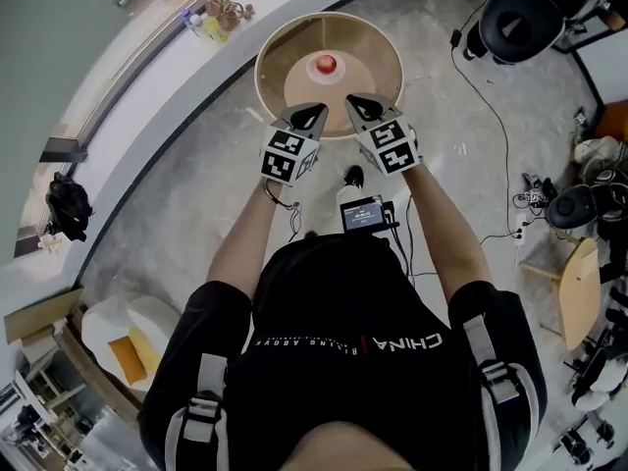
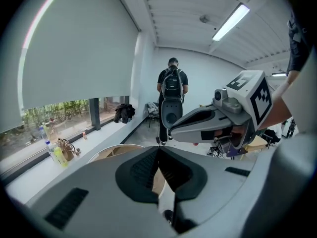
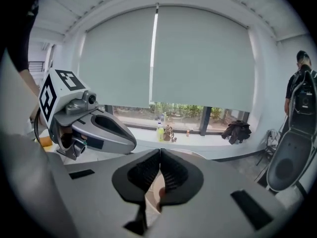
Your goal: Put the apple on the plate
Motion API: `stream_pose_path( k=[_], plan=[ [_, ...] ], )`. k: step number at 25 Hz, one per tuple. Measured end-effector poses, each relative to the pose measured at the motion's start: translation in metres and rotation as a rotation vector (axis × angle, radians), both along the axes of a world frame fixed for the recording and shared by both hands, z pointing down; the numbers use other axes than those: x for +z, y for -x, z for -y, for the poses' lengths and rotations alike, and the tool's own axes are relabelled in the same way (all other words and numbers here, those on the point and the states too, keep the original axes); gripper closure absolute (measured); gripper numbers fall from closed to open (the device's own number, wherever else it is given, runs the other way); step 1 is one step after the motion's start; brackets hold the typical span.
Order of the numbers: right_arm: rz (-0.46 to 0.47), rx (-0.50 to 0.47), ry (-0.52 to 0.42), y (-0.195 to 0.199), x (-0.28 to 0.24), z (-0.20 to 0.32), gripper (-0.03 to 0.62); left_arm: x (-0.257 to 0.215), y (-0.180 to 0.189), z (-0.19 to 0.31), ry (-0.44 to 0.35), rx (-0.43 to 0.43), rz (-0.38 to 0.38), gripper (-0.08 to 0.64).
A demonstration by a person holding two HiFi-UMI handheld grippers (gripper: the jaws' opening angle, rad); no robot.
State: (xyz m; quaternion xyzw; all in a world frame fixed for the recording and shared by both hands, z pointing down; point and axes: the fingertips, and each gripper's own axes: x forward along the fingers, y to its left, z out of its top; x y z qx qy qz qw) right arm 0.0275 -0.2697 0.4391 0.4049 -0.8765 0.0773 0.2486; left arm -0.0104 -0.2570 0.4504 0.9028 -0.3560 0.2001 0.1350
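Right gripper view, at the right gripper (image 3: 160, 155): jaws pressed together with nothing between, and likewise for the left gripper (image 2: 158, 151), so two grippers, both empty, held side by side with tips at the near rim of one round wooden surface (image 1: 378, 57). Just beyond: one red apple (image 1: 325, 64), alone near the middle of that surface, clear of both sets of jaws. Farther out: one long white window ledge (image 1: 147, 77) with one yellow-green bottle (image 1: 211, 29), and one standing person in black (image 2: 172, 83).
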Motion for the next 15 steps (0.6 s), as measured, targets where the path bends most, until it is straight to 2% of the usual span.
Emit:
stream_pose_path(
  k=[4,8,15],
  plan=[
    [-0.003,0.084,0.025,0.028,0.012,-0.056,0.561,-0.002,0.035,-0.054,-0.028,0.034,0.005,0.541],
    [0.032,0.197,0.103,0.034,0.018,-0.106,0.561,0.000,0.056,-0.108,-0.005,0.050,-0.001,0.541],
    [0.032,0.237,0.139,0.021,0.012,-0.148,0.561,0.008,0.057,-0.158,0.026,0.028,-0.018,0.541]
  ],
)
